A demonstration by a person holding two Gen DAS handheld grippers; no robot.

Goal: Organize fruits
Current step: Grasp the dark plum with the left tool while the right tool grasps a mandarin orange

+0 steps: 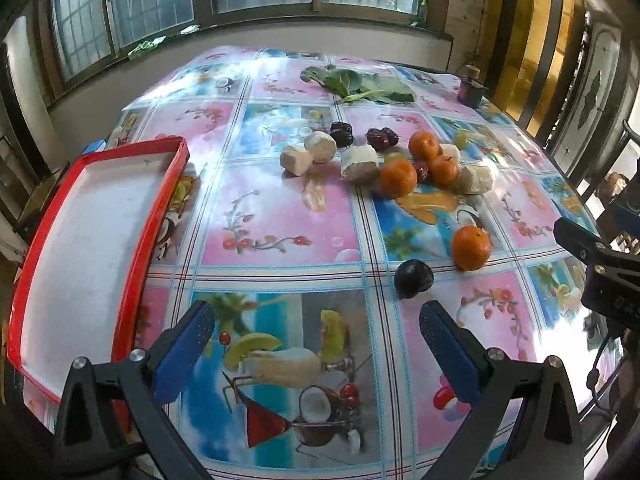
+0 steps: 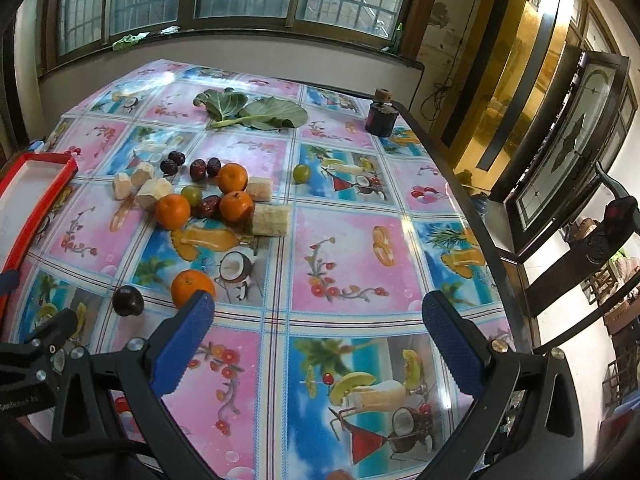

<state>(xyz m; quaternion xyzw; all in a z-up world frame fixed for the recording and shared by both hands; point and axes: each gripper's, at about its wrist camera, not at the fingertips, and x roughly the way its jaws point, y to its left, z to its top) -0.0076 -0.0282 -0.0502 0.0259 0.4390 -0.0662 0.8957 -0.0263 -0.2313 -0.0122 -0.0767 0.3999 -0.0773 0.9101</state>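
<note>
Evidently nothing is sorted yet: the round orange tangerine (image 1: 471, 248) and the dark purple plum (image 1: 413, 279) lie loose on the desk (image 1: 280, 208) near both claws, apart from the main pile. The red-rimmed white tray (image 1: 86, 240) stands bare (presumably the destination). Left claw (image 1: 316, 344) and right claw (image 2: 320, 330) both gape, holding nothing.

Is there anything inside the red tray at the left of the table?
The red tray shows only a bare white floor in the left wrist view; no fruit lies in it. Its near end runs behind the left gripper, so that part cannot be seen.
</note>
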